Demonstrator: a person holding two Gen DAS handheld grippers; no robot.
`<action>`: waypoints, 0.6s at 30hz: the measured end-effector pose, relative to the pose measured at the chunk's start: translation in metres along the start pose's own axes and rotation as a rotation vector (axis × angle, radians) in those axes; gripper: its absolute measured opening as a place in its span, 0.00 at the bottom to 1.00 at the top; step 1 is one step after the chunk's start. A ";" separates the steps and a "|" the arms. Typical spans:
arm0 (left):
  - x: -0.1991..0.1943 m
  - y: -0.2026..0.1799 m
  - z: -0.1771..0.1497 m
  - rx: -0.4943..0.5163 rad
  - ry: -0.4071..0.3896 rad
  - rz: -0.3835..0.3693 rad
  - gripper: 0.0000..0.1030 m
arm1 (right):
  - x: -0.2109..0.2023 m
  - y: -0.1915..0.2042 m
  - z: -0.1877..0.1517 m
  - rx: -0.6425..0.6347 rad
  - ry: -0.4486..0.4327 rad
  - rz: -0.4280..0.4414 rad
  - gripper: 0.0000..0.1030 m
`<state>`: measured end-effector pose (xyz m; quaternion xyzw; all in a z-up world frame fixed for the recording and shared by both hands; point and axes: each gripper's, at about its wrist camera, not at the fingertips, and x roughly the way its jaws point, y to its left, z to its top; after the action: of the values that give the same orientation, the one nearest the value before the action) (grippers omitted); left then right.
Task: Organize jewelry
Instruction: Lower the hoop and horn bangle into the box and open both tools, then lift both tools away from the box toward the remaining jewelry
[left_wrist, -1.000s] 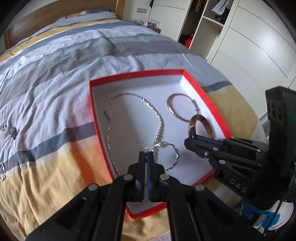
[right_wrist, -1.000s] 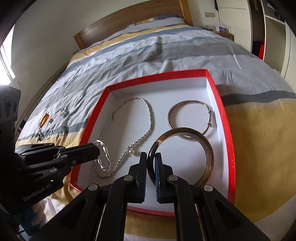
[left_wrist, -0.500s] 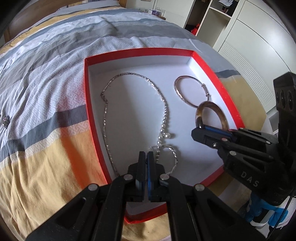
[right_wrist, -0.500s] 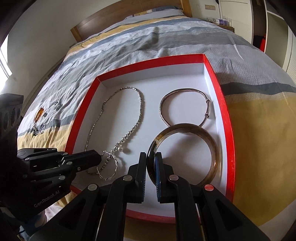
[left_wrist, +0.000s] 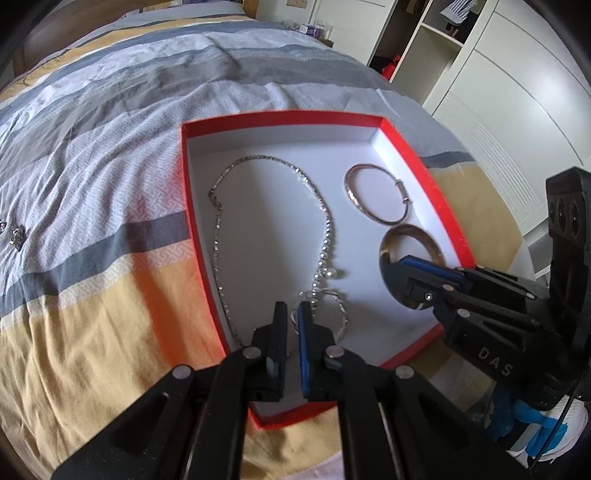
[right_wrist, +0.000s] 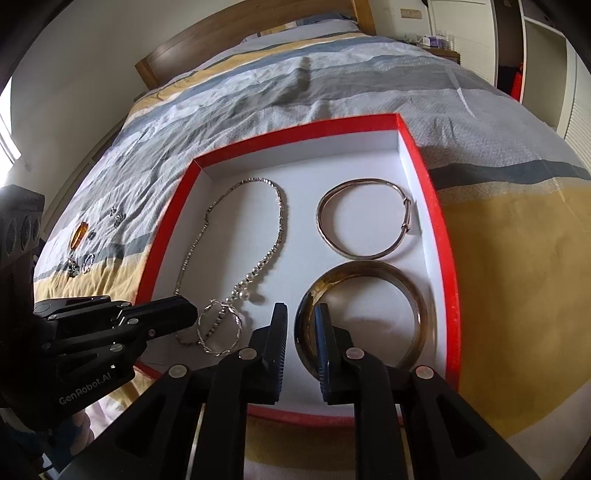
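Observation:
A red box with a white floor (left_wrist: 421, 162) (right_wrist: 443, 236) lies on the bed. In it lie a silver necklace (left_wrist: 321, 218) (right_wrist: 275, 236), a thin gold bangle (left_wrist: 373, 199) (right_wrist: 364, 221), a wide brown bangle (left_wrist: 408, 232) (right_wrist: 369, 273) and a twisted silver hoop (left_wrist: 338, 306) (right_wrist: 219, 328). My left gripper (left_wrist: 292, 314) is slightly open around the hoop's near edge. My right gripper (right_wrist: 300, 325) is open, its jaws on either side of the brown bangle's near rim, and shows in the left wrist view (left_wrist: 402, 273).
Small loose jewelry, including an amber piece (right_wrist: 79, 234) and silver earrings (right_wrist: 118, 218) (left_wrist: 16, 234), lies on the striped bedspread left of the box. White wardrobes (left_wrist: 498, 92) stand at the right. A wooden headboard (right_wrist: 229, 33) is at the far end.
Both grippers have opened: the left let go of the silver hoop, the right let go of the brown bangle. Both pieces now rest on the box floor.

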<state>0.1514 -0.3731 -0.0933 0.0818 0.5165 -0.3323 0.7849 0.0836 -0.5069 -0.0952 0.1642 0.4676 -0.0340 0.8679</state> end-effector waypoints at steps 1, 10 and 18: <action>-0.004 -0.001 0.000 0.000 -0.007 -0.001 0.07 | -0.004 0.001 0.000 0.000 -0.007 -0.003 0.15; -0.068 0.000 -0.007 -0.033 -0.119 -0.008 0.29 | -0.058 0.024 0.001 -0.014 -0.092 -0.029 0.25; -0.136 0.014 -0.033 -0.051 -0.207 0.032 0.29 | -0.112 0.057 -0.006 -0.016 -0.176 -0.018 0.28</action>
<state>0.1016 -0.2874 0.0061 0.0352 0.4397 -0.3130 0.8411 0.0282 -0.4624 0.0086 0.1494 0.3914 -0.0524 0.9065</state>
